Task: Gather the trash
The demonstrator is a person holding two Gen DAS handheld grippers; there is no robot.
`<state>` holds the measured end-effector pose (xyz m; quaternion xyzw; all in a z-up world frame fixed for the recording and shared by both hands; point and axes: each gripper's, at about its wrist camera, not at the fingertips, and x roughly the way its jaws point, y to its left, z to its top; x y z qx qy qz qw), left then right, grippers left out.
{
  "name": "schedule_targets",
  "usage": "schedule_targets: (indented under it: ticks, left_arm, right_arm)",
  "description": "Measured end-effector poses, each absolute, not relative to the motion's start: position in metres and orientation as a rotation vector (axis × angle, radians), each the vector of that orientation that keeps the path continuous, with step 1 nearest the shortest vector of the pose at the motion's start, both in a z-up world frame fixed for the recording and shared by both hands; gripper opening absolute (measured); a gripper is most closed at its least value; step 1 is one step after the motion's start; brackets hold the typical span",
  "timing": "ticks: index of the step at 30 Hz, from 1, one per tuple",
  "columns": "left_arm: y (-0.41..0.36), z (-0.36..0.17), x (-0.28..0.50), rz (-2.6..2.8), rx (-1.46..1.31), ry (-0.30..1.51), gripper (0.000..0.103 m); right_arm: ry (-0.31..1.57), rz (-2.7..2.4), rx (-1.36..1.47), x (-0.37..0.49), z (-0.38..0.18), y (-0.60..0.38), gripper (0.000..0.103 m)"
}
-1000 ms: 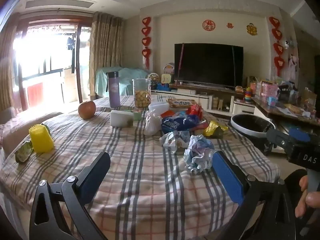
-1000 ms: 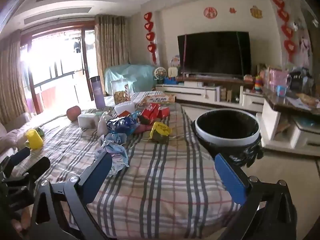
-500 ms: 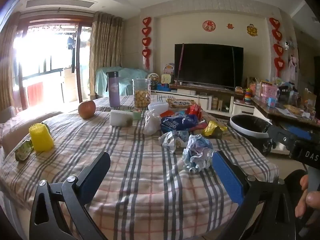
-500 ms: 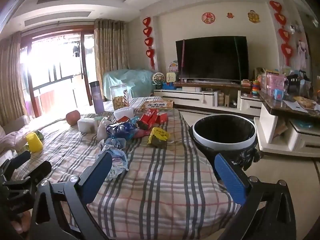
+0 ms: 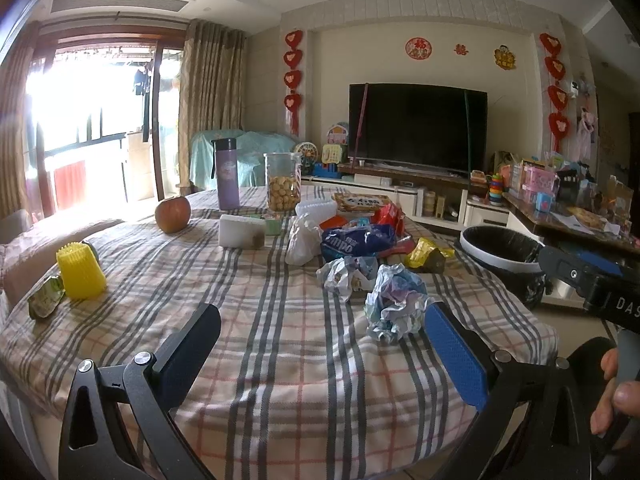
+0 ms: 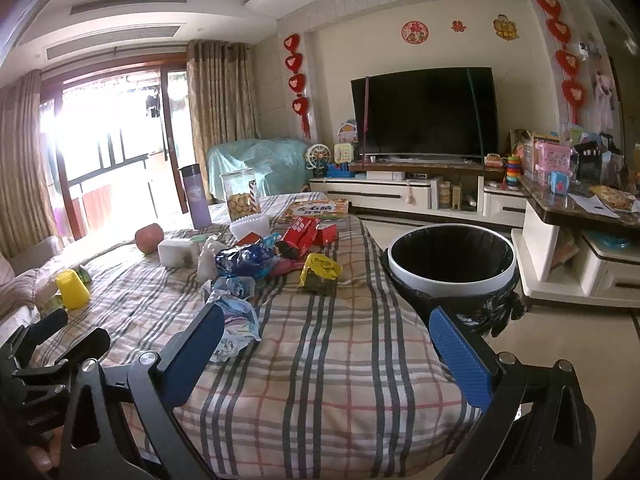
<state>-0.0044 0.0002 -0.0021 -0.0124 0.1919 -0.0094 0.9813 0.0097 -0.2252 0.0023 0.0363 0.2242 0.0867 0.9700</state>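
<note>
Left wrist view: the left gripper [image 5: 320,340] has its jaws wide and empty above the bench [image 5: 260,360]; crumpled paper [image 5: 394,304] lies just beside its right finger. A blue bag [image 5: 356,240] reads "mpo". The right gripper [image 6: 326,344] is also wide and empty, with the bin [image 6: 450,264] near the bench edge.

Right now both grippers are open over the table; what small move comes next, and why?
Probably ease the left gripper forward and right to straddle the crumpled paper ball. It is the nearest trash, both grippers are empty, and the bin stands beside the table.

Sunlit balcony door [image 5: 92,128], curtains [image 5: 210,104], dark television [image 5: 418,126] on beige wall.
</note>
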Motion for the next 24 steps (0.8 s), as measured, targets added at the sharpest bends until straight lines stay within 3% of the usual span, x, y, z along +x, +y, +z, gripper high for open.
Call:
schedule_targets:
  ticks: [24]
  left_arm:
    - [0.0008,-0.0054,-0.0015,-0.018,-0.024,0.389,0.102]
  right_arm:
    - [0.459,0.188,0.08,0.0094,-0.0021,-0.2199,0.103]
